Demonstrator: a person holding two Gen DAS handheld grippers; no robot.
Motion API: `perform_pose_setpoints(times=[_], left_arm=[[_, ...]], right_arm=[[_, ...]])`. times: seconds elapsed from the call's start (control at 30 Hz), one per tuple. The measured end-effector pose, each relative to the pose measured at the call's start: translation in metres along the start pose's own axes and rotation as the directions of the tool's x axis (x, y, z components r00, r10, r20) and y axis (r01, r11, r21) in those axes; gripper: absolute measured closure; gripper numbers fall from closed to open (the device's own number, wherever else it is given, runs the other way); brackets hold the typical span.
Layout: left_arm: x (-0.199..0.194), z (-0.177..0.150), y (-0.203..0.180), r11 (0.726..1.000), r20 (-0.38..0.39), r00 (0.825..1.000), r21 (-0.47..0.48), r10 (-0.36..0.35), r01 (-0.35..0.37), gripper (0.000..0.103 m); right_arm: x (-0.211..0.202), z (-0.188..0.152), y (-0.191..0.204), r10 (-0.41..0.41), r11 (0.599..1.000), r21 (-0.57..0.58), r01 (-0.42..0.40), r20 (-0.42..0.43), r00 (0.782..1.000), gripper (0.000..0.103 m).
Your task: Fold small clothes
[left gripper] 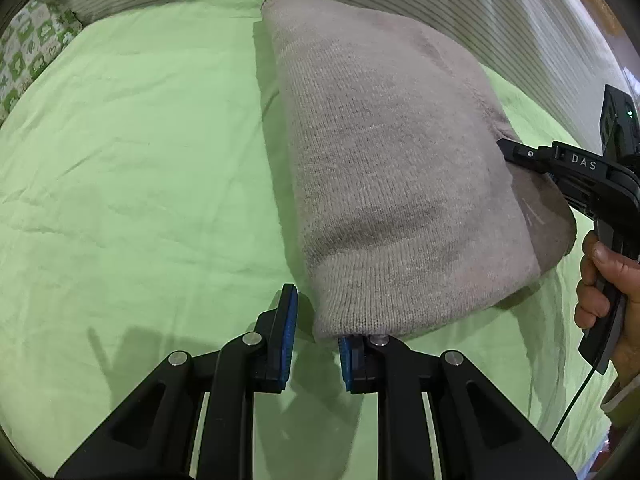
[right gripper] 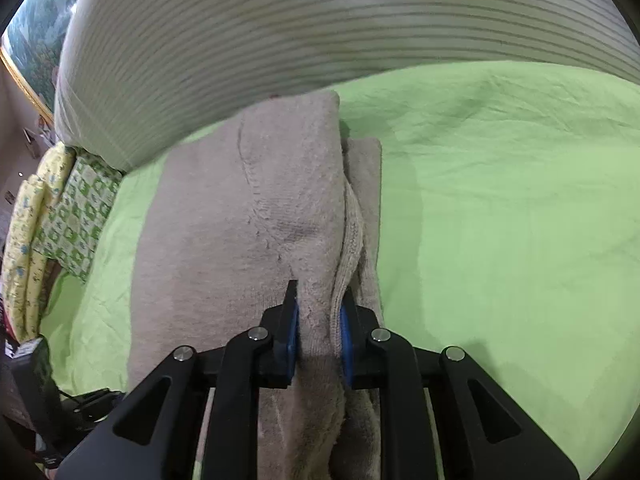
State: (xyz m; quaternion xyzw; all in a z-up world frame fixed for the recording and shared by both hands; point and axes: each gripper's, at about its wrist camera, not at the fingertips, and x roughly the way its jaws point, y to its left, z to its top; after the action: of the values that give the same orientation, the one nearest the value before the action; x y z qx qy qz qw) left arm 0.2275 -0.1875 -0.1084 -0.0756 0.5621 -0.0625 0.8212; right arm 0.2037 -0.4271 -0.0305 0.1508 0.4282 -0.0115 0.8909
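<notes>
A beige knitted garment (left gripper: 392,168) lies folded on the green sheet (left gripper: 132,168). My left gripper (left gripper: 316,340) is open at its near corner; the cloth drapes over the right finger, and nothing is pinched between the pads. In the right wrist view my right gripper (right gripper: 318,340) is shut on a bunched fold of the garment (right gripper: 256,200), blue pads pressed against the cloth on both sides. The right gripper also shows in the left wrist view (left gripper: 516,156) at the garment's right edge, held by a hand (left gripper: 608,280).
A white ribbed blanket (right gripper: 280,40) runs along the far side of the bed. Green-patterned pillows (right gripper: 80,212) and a yellow one lie at the left in the right wrist view. Green sheet spreads to the right (right gripper: 500,220).
</notes>
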Motion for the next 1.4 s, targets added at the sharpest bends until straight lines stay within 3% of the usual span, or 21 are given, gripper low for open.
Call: perform_pose_setpoints(times=[0.17, 0.5, 0.53, 0.57, 0.6, 0.77, 0.9, 1.1, 1.2, 1.4], left_arm=[[-0.006, 0.0, 0.002, 1.0, -0.002, 1.0, 0.01, -0.003, 0.003, 0.082], [-0.015, 0.001, 0.005, 0.999, 0.03, 0.999, 0.02, -0.04, 0.039, 0.084], [-0.015, 0.002, 0.005, 0.999, 0.032, 0.999, 0.022, -0.044, 0.044, 0.088], [-0.016, -0.001, 0.007, 0.998, 0.032, 0.998, 0.024, -0.054, 0.054, 0.091], [-0.017, -0.002, 0.006, 0.998, 0.033, 0.998, 0.03, -0.062, 0.061, 0.095], [-0.017, -0.006, 0.005, 0.996, 0.036, 0.996, 0.048, -0.082, 0.08, 0.097], [-0.007, -0.014, 0.012, 0.995, 0.001, 0.996, 0.048, -0.084, 0.084, 0.097], [-0.006, -0.014, 0.013, 0.994, -0.017, 0.995, 0.061, -0.095, 0.096, 0.097], [-0.008, -0.01, 0.016, 0.99, -0.046, 0.991, 0.059, -0.126, 0.128, 0.096], [-0.031, -0.01, 0.033, 0.983, -0.056, 0.985, 0.07, -0.166, 0.17, 0.089]], right_arm=[[-0.018, -0.004, -0.005, 0.025, 0.997, 0.066, -0.026, 0.015, 1.0, 0.062], [-0.064, -0.058, -0.009, 0.048, 0.99, 0.131, -0.05, 0.021, 0.999, 0.056], [-0.062, -0.062, -0.006, 0.043, 0.992, 0.116, -0.045, 0.018, 0.999, 0.058], [-0.06, -0.064, -0.003, 0.033, 0.994, 0.101, -0.035, 0.014, 0.999, 0.079], [-0.059, -0.064, -0.005, 0.032, 0.995, 0.094, -0.032, 0.005, 0.999, 0.092], [-0.074, -0.062, -0.015, 0.025, 0.994, 0.104, -0.03, 0.047, 0.999, 0.094], [-0.061, -0.072, -0.028, -0.022, 0.994, 0.104, 0.023, -0.013, 1.0, 0.095], [-0.054, -0.07, -0.026, -0.053, 0.994, 0.094, 0.056, -0.032, 0.998, 0.095], [-0.056, -0.067, -0.025, -0.044, 0.993, 0.109, 0.048, -0.045, 0.998, 0.09], [-0.075, -0.056, -0.018, -0.056, 0.992, 0.118, 0.055, 0.008, 0.998, 0.064]])
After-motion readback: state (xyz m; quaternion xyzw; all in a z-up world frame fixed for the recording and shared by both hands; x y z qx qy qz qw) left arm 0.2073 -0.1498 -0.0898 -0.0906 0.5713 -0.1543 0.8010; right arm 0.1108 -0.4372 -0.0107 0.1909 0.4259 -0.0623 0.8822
